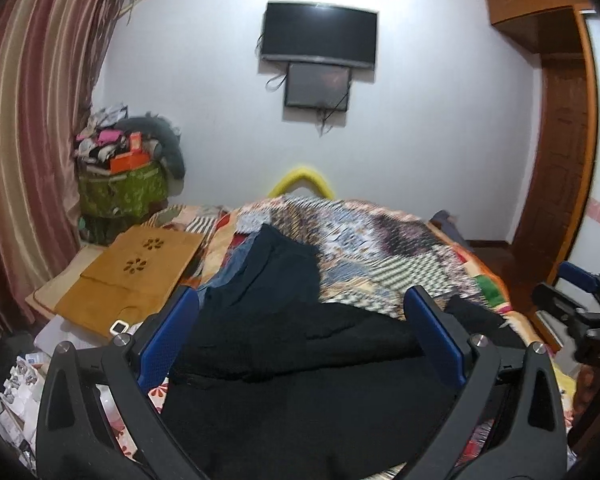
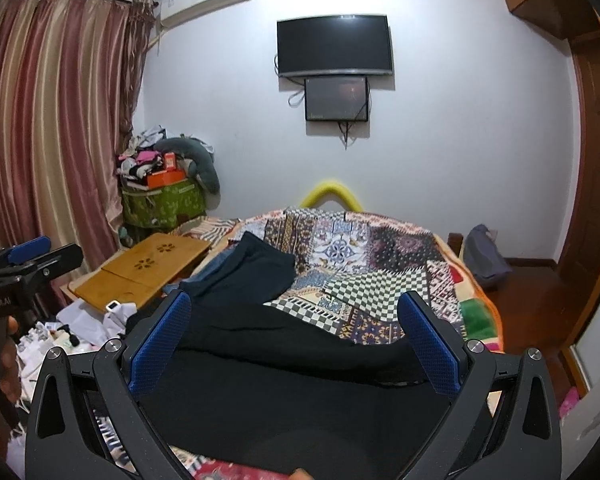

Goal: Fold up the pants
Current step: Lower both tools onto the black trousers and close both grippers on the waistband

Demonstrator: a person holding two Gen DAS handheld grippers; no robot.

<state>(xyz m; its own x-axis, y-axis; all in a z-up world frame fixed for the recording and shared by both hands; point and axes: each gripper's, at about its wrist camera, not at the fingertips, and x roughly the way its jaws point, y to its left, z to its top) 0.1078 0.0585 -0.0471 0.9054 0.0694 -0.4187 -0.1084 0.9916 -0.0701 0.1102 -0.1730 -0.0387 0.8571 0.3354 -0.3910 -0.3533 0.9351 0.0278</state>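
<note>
A wooden lap tray (image 2: 140, 268) sits at the left edge of a bed under a patchwork quilt (image 2: 380, 264). Black pants (image 1: 300, 360) lie spread across the quilt's near side. The left gripper (image 1: 302, 308) and right gripper (image 2: 294, 312) hover above them, each with 2 blue-padded fingers spread wide, gripping nothing.

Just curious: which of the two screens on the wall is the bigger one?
The upper screen: it is wider and curved, mounted directly above the smaller lower screen.

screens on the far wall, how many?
2. A larger TV is mounted high on the wall; a smaller screen hangs directly below it, overlapping its bottom edge. None look hidden.
</note>
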